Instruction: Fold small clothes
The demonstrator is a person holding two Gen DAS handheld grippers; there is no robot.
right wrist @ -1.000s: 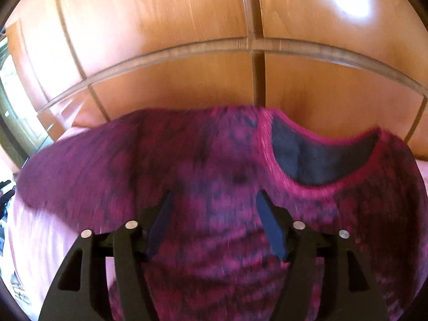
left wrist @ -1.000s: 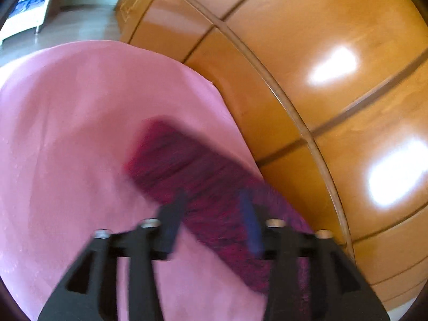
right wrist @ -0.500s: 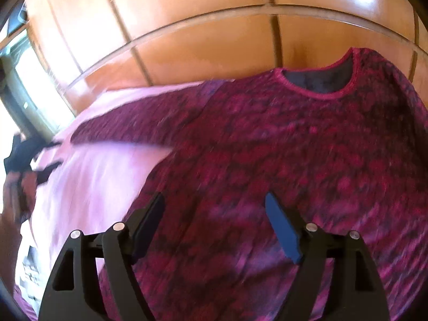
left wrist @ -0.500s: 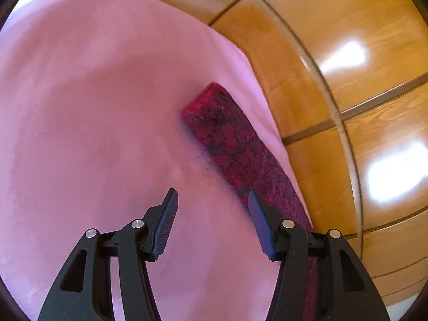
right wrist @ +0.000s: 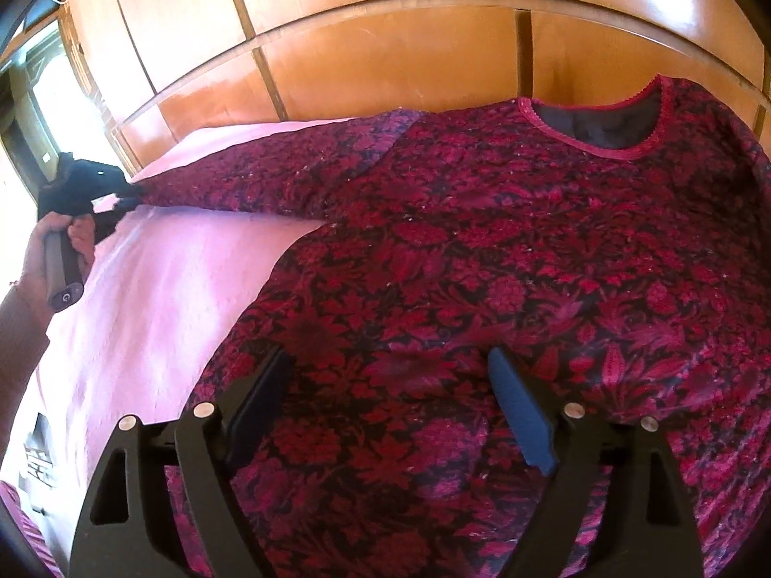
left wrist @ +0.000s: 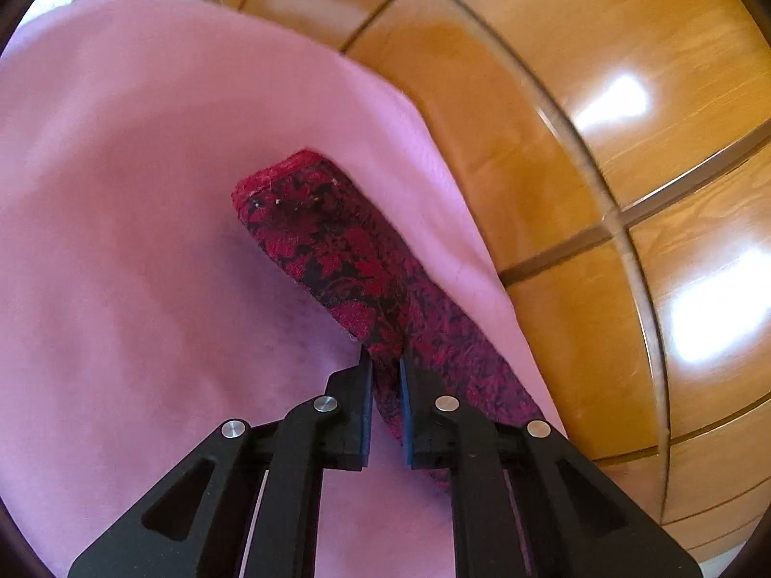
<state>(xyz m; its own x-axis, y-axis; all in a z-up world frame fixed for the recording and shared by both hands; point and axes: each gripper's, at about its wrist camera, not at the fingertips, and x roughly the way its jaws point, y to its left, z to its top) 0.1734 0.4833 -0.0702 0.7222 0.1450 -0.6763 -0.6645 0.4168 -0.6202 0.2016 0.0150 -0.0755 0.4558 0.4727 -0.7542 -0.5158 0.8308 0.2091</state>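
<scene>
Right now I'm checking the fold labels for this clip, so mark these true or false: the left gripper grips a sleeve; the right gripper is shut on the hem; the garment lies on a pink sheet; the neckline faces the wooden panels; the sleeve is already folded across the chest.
1. The left gripper grips the sleeve: true.
2. The right gripper is shut on the hem: false, it is open above the red floral top.
3. The top lies on a pink sheet: true.
4. The neckline faces the wooden panels: true.
5. The sleeve is folded across the chest: false, it stretches sideways.
</scene>
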